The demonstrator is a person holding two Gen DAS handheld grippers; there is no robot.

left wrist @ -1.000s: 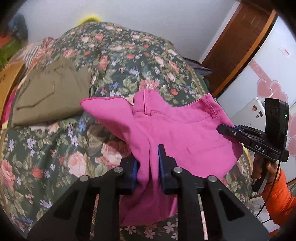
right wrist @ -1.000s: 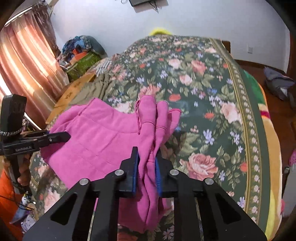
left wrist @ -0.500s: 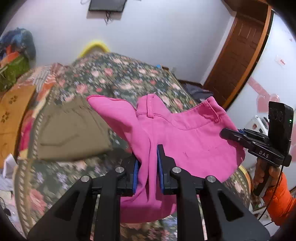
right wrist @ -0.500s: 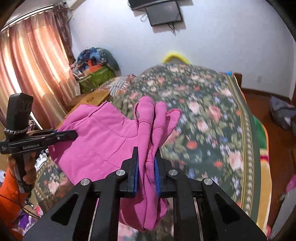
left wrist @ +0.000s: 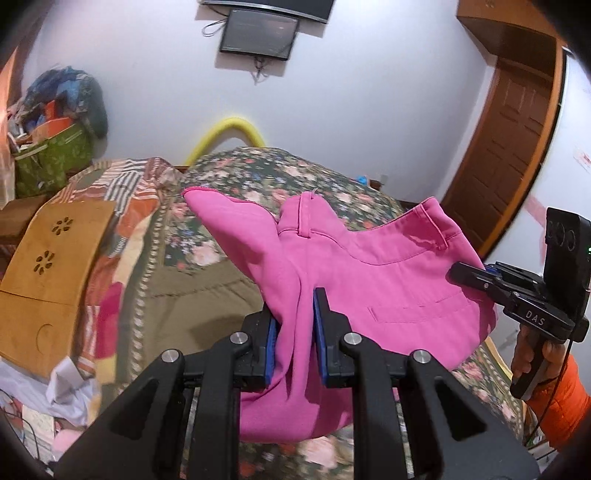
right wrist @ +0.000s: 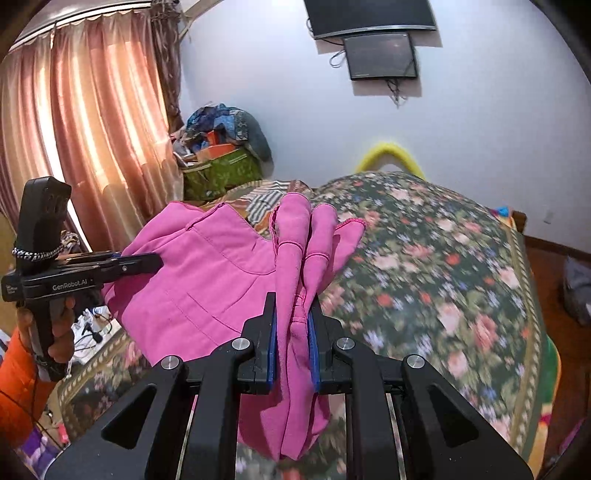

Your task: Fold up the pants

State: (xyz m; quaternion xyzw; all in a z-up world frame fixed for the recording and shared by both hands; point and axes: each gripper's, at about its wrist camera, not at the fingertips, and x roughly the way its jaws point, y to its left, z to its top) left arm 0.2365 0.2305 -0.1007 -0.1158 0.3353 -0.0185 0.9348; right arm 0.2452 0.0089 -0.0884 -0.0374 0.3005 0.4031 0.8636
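Left wrist view: both grippers have risen since a second ago; the wall screen (left wrist: 258, 35) and door (left wrist: 517, 155), then cut off or out of frame, are now in full sight, and the bed (left wrist: 236, 177) sits lower in frame. The pants (left wrist: 369, 280) hang clear of the bed, stretched between the two grippers as before. Left gripper (left wrist: 294, 332) clenched on a bunched fold of the pink cloth, blue pads pressing on both sides. Right gripper (right wrist: 291, 325) likewise clamped on gathered cloth, several folded layers standing up beyond its tips. In the left view the right gripper (left wrist: 476, 278) bites the far right edge of the pants, held by a hand (left wrist: 535, 354) with an orange sleeve (left wrist: 561, 402). Waistband with belt loops runs along the top edge, sagging between the grips; long axis of the span goes left to right across frame, with the loose remainder drooping below the left gripper. One pointed flap sticks up and left. Olive garment (left wrist: 195, 295) lies flat on the bed under the pants, apart from them. Tan board (left wrist: 48, 269) sits left of the bed edge. Right wrist view: the bed's floral cover (right wrist: 443, 280) to the right of the pants is bare and wide; curtain (right wrist: 92, 129) and a green bag (right wrist: 221, 170) stand at the left, well apart.
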